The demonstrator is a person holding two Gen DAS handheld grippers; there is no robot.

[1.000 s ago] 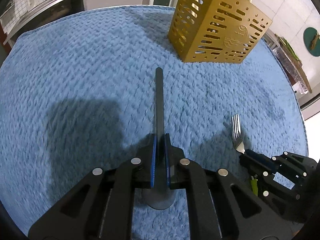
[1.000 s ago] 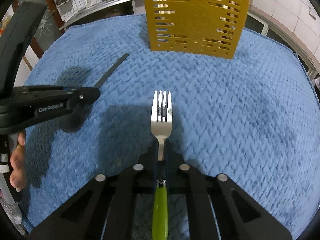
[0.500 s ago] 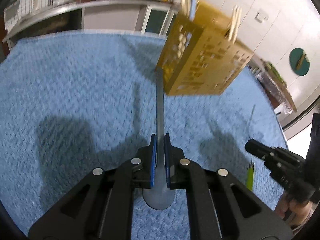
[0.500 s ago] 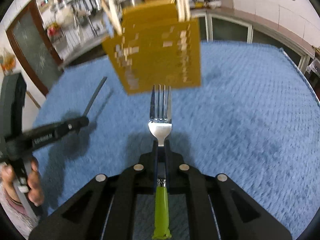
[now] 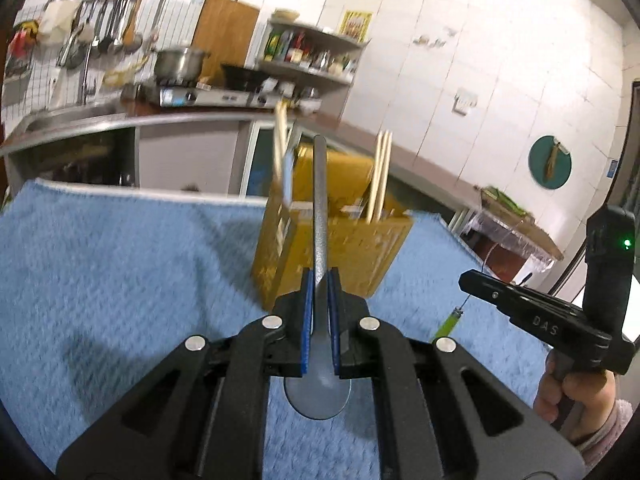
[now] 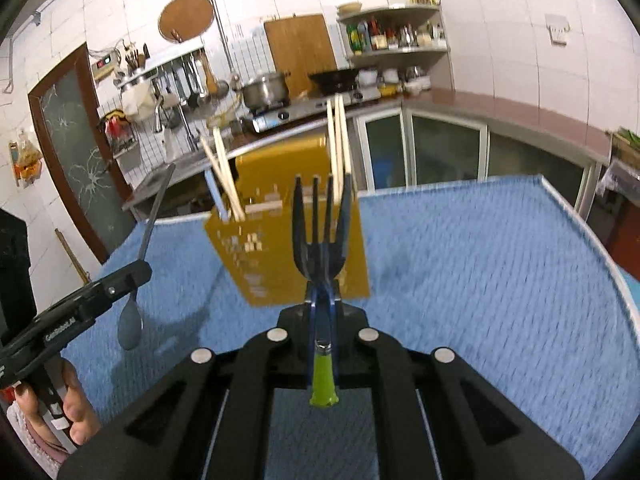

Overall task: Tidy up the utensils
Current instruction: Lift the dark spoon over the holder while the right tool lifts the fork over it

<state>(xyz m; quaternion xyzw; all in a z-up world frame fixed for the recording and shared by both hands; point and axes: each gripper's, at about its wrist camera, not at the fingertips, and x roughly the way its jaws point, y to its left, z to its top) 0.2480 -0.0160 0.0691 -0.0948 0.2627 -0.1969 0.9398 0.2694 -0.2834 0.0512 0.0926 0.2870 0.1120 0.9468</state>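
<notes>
Left gripper (image 5: 319, 280) clamped on a grey spoon (image 5: 320, 216) at its neck, handle rising at frame centre before the yellow utensil holder (image 5: 360, 248). Right gripper (image 6: 323, 300) clamped on a green-handled fork (image 6: 320, 236), tines up, likewise centred. Both appear light, rigid, smooth; gripping near the neck should limit swivel.

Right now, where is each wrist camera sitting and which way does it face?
Left wrist: on the left gripper, shut on the grey spoon, facing the yellow caddy; the right gripper and a hand show.
Right wrist: on the right gripper, shut on the green-handled fork, facing the same caddy; the left gripper shows.
Shared: caddy, chopsticks, blue towel.
</notes>
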